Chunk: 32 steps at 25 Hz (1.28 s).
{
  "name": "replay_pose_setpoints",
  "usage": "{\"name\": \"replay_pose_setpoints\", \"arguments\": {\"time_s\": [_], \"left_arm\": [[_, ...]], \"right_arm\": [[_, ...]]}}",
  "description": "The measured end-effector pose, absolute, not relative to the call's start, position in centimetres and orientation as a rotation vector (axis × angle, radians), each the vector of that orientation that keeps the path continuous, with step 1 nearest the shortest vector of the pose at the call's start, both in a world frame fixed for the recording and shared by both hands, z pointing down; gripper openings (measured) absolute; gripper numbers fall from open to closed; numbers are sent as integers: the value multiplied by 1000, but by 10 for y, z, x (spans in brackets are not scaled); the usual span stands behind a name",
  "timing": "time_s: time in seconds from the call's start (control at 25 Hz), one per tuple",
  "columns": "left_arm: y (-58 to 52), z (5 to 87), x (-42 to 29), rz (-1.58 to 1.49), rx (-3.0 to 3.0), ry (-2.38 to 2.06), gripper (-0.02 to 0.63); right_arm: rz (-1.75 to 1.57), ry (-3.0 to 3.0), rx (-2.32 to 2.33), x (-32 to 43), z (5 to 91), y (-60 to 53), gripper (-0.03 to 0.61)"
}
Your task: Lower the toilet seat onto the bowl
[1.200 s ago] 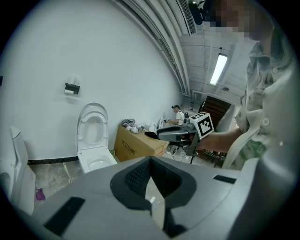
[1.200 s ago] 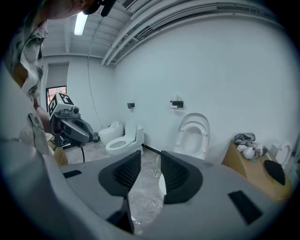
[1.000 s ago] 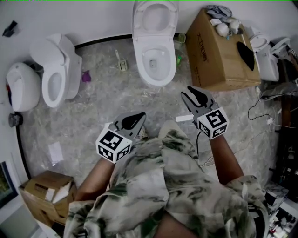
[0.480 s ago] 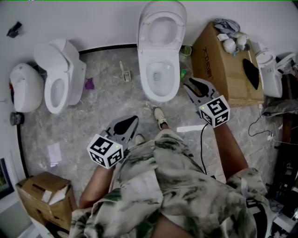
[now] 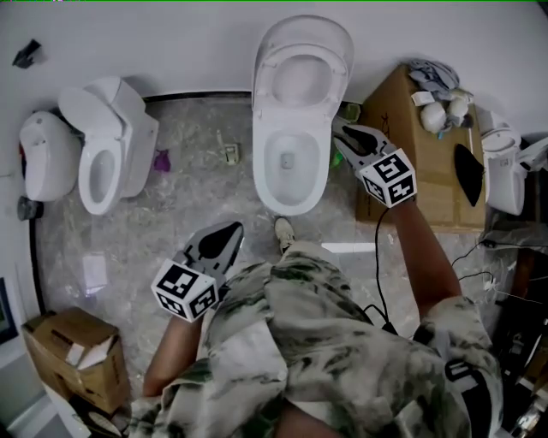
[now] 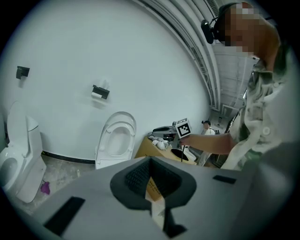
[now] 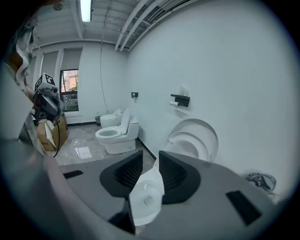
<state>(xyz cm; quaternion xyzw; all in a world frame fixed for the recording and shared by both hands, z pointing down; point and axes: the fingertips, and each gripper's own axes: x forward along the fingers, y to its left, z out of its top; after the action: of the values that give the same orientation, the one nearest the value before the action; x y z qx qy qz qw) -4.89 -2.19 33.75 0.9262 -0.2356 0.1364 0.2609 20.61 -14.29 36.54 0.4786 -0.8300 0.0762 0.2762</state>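
Head view: bright, soft and even, with faint shadows only and slight bowing toward the edges. Right gripper view: lit by a ceiling lamp (image 7: 85,9) and a window (image 7: 70,88), with a sheen on the glossy floor (image 7: 79,138). Both gripper views: heavy fisheye bending, black corners, straight pipes (image 6: 199,56) drawn as arcs. Out of focus close to the lens: left gripper (image 6: 151,159), right gripper (image 7: 151,153).

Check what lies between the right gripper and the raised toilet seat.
Nothing: the head view shows only open air between the right gripper and the raised seat. Its jaws have just been closing but stand apart, holding nothing.
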Motion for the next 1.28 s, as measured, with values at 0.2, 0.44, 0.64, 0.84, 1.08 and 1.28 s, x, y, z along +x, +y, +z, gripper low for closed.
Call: {"name": "replay_pose_setpoints", "arguments": {"time_s": [0.2, 0.44, 0.64, 0.84, 1.08, 1.28], "left_arm": [[-49, 332, -24, 328, 2457, -689, 21], [-79, 328, -19, 317, 2442, -802, 21], [-92, 332, -15, 356, 2449, -856, 21], [-104, 336, -16, 374, 2427, -902, 21], [-116, 341, -22, 411, 2389, -956, 21], [-123, 347, -24, 430, 2362, -995, 21]], "right_arm": [[194, -2236, 1239, 239, 380, -201, 126], [173, -2247, 1190, 256, 388, -265, 130], [138, -2247, 1158, 269, 390, -313, 130], [93, -2243, 1127, 277, 391, -358, 135], [88, -2202, 1104, 288, 406, -404, 153], [74, -2174, 1077, 294, 419, -435, 158]]}}
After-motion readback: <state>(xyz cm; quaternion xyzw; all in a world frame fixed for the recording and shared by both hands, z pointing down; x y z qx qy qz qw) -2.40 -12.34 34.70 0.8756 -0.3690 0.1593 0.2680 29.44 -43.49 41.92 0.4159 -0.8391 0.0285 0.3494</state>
